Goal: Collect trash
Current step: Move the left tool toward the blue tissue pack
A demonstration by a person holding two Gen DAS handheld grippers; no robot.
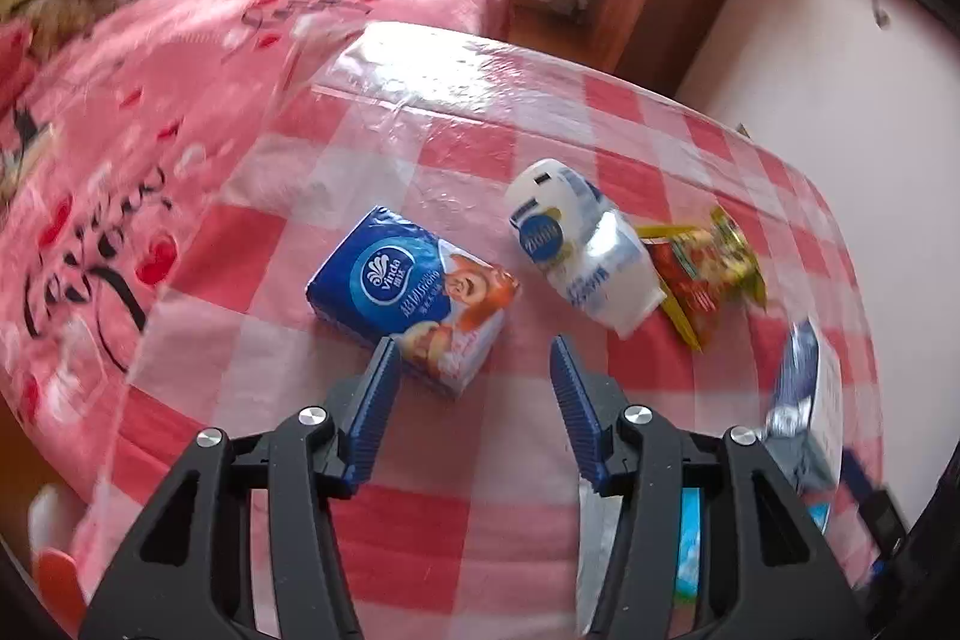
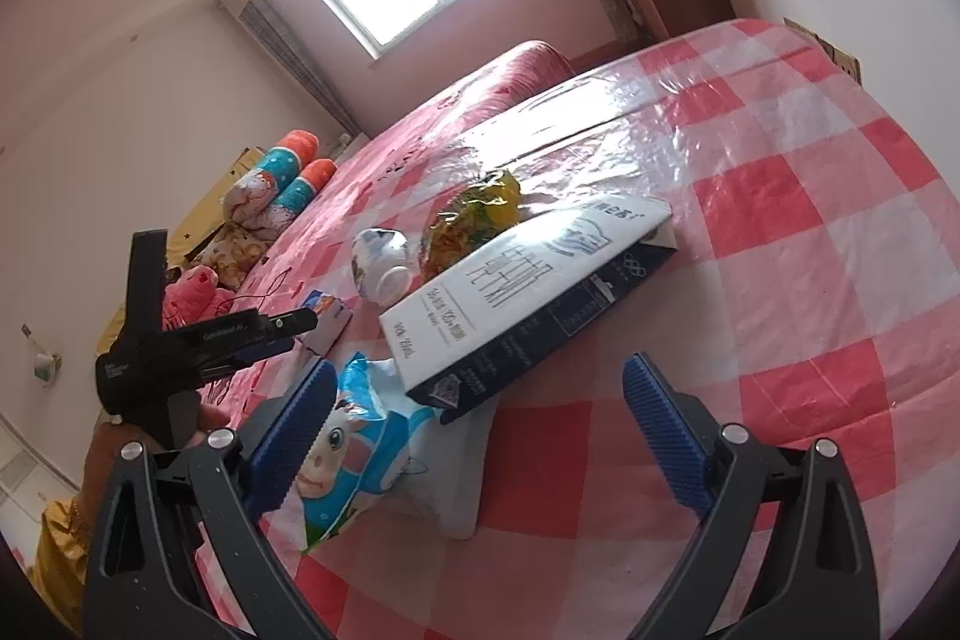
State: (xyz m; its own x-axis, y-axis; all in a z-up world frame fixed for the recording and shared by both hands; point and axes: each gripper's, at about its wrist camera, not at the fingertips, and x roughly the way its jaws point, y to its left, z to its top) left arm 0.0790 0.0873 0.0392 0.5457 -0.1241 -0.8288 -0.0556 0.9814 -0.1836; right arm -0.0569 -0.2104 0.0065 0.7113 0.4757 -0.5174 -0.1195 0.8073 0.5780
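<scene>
My left tool (image 1: 474,358) hangs above the tabletop (image 1: 456,142), angled steeply down, its blue pads apart and clamped on nothing. The tissue pack (image 1: 414,292) lies flat just beyond the left pad (image 1: 375,400), which overlaps the pack's near corner in this view; I cannot tell whether they touch. The pack's long axis runs from far left to near right. To its right, the white bottle (image 1: 579,244) lies on its side, well clear of the right pad, long axis from far left to near right. The red and yellow snack wrapper (image 1: 705,274) lies against the bottle's right side.

My right tool (image 2: 477,388) points down at a shallower angle, pads wide apart and empty. The blue and white cartoon bag (image 2: 360,454) lies at the left pad (image 2: 294,430). The flat carton (image 2: 528,292) rests beyond the gap, its near end on the bag, long axis from near left to far right.
</scene>
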